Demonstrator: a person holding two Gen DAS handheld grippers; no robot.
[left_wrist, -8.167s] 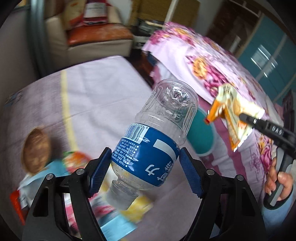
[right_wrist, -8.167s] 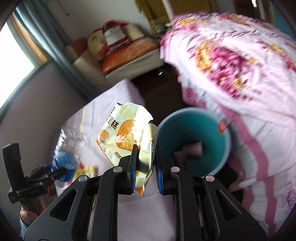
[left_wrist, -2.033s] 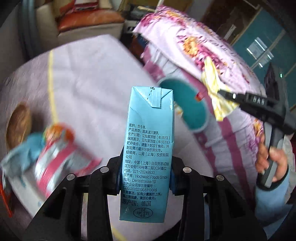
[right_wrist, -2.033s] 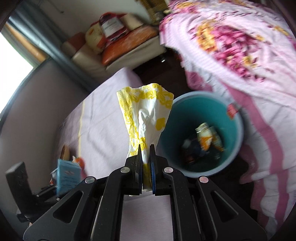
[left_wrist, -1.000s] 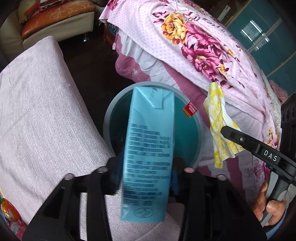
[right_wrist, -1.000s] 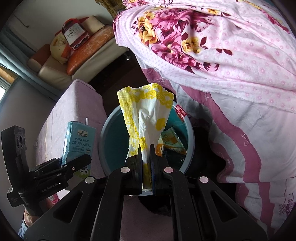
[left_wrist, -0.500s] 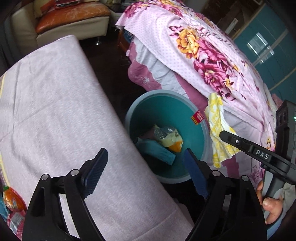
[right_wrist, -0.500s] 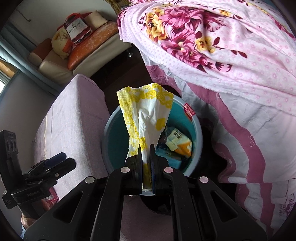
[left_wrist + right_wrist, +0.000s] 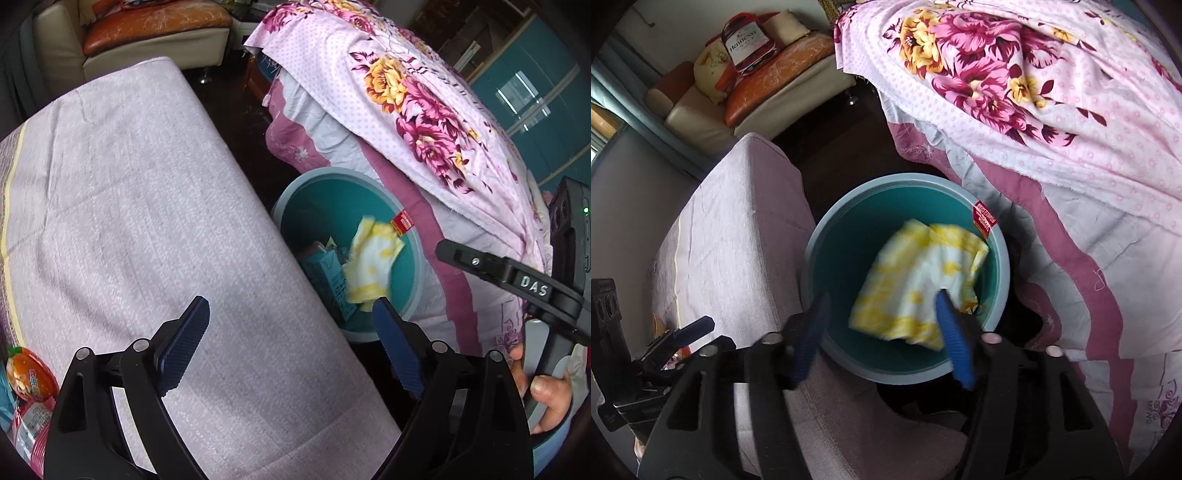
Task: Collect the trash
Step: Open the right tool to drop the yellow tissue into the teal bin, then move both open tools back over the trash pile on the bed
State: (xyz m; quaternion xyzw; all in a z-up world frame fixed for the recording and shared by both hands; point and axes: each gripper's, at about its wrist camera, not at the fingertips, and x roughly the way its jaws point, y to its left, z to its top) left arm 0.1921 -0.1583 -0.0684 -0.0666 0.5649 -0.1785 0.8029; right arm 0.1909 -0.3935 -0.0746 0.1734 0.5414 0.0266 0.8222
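Note:
The teal bin point(image 9: 332, 173) point(image 9: 905, 179) stands on the floor between the purple-covered table and the bed. A yellow-and-white wrapper point(image 9: 373, 258) point(image 9: 916, 280) is loose and blurred inside the bin mouth, beside a blue milk carton point(image 9: 325, 273). My right gripper point(image 9: 882, 299) hangs over the bin with its jaws opening; the wrapper shows between the fingers but no pad touches it. My left gripper point(image 9: 290, 310) is above the table edge, its jaws still opening, with nothing between them. Each gripper also shows in the other's view: the right gripper point(image 9: 498, 266) and the left gripper point(image 9: 698, 326).
The purple cloth table point(image 9: 129, 184) fills the left. More trash, an orange-lidded cup point(image 9: 29, 376) and packets, lies at its lower left. A floral bedspread point(image 9: 406, 92) hangs close to the bin's right. A sofa point(image 9: 147, 29) stands behind. A hand point(image 9: 546, 391) grips the right handle.
The right jaws have opened and the yellow wrapper has dropped into the bin. The left gripper, which released the milk carton a second ago, has drifted back over the table.

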